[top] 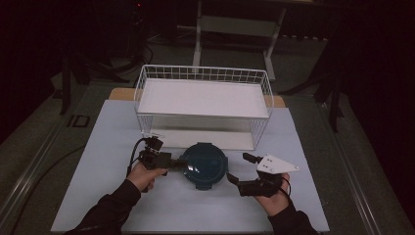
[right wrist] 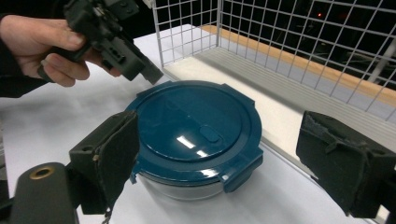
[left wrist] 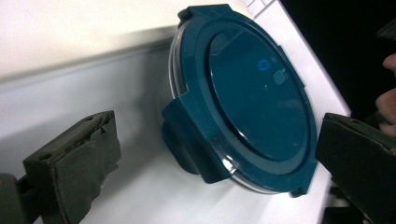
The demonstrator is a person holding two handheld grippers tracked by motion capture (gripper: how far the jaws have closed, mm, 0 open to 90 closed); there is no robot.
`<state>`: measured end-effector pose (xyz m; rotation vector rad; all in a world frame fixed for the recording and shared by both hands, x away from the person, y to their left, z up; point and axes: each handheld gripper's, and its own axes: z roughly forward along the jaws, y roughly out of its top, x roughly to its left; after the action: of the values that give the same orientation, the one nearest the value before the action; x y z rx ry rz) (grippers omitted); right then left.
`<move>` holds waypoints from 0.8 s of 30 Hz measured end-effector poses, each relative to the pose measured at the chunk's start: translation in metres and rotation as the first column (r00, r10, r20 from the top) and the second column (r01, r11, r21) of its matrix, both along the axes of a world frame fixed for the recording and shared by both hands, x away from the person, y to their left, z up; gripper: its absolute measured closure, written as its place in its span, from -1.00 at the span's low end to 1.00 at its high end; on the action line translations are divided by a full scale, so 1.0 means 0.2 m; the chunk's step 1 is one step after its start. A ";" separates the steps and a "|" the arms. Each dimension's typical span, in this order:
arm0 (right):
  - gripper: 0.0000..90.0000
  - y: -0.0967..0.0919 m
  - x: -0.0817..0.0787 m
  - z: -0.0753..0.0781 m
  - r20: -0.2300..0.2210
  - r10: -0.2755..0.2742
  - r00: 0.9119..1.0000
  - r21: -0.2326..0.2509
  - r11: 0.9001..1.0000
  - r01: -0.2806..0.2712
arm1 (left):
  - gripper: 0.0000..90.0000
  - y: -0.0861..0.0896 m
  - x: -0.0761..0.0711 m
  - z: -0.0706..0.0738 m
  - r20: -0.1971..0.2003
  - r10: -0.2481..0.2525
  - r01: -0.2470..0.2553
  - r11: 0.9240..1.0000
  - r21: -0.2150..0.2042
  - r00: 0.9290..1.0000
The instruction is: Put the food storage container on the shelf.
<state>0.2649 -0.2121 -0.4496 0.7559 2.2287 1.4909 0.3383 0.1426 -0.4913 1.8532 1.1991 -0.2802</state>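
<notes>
Two grippers are being held either side of the container, which is sitting on the table just before the rack. The left gripper is being kept beside its lid clip, jaws apart. The right gripper is being held near its other side, jaws spread wide.

Round teal-lidded glass container sits on your white desk, just in front of the white wire basket shelf. Your left hand-held gripper is at the container's left edge, your right hand-held gripper just beside its right, jaws spread.
</notes>
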 end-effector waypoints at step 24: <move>-0.61 0.00 0.06 -0.05 -0.102 -0.003 0.995 0.004 1.000 0.004 | 0.15 0.05 0.10 -0.13 -0.264 -0.024 -0.018 0.988 -0.153 0.964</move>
<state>0.2772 -0.2116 -0.4594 0.8555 2.2974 1.4873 0.3576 0.1523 -0.5181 1.7201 1.3139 -0.6224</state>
